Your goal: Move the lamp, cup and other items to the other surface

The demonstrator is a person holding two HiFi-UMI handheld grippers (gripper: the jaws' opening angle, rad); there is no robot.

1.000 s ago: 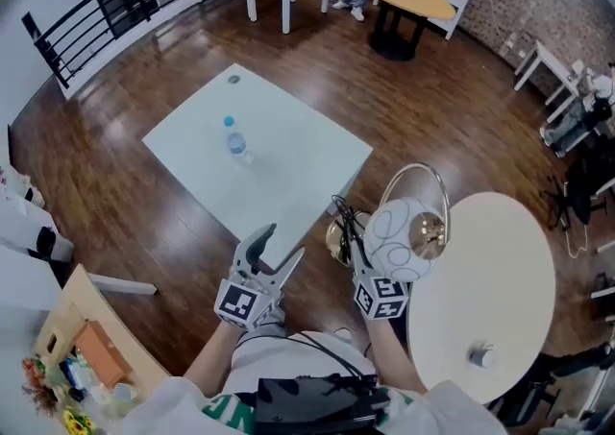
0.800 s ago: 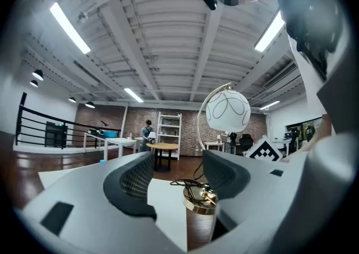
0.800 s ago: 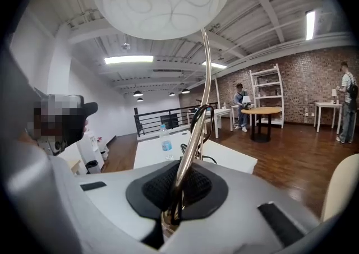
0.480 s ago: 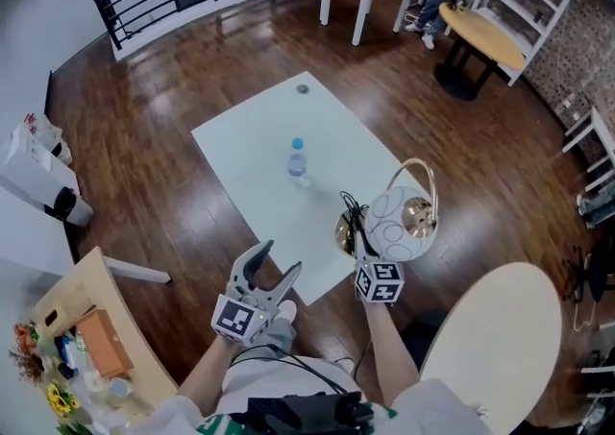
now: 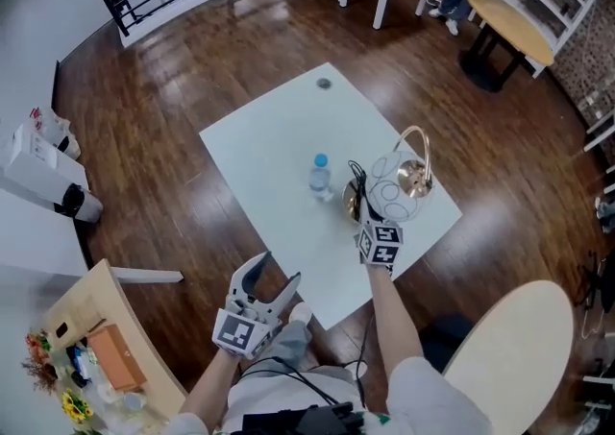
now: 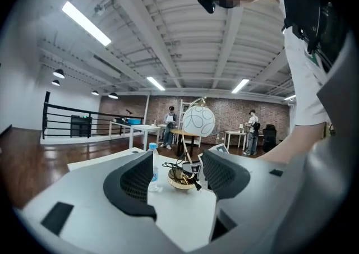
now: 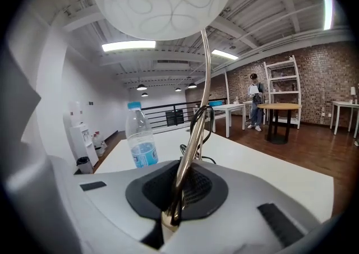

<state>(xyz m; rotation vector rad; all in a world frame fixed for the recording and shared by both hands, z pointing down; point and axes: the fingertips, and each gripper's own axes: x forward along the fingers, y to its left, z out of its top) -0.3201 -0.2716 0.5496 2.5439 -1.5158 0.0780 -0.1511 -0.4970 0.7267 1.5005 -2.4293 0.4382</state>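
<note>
So the lamp (image 5: 392,198) has made the trip: a second ago it was hanging over the gap beside the round desk (image 5: 509,356), and now it's over the white square desk (image 5: 279,135), base just right of the water bottle (image 5: 320,177). The right gripper (image 5: 368,222) has its jaws clamped tight on the thin metal stem (image 7: 193,129). I can't tell if the base is actually down yet; it looks about there. The left gripper (image 5: 274,275) hangs at the near edge, jaws wide with nothing in them. I'd say the lamp is nearly done, just needs setting down and letting go. The cup isn't in view.
</note>
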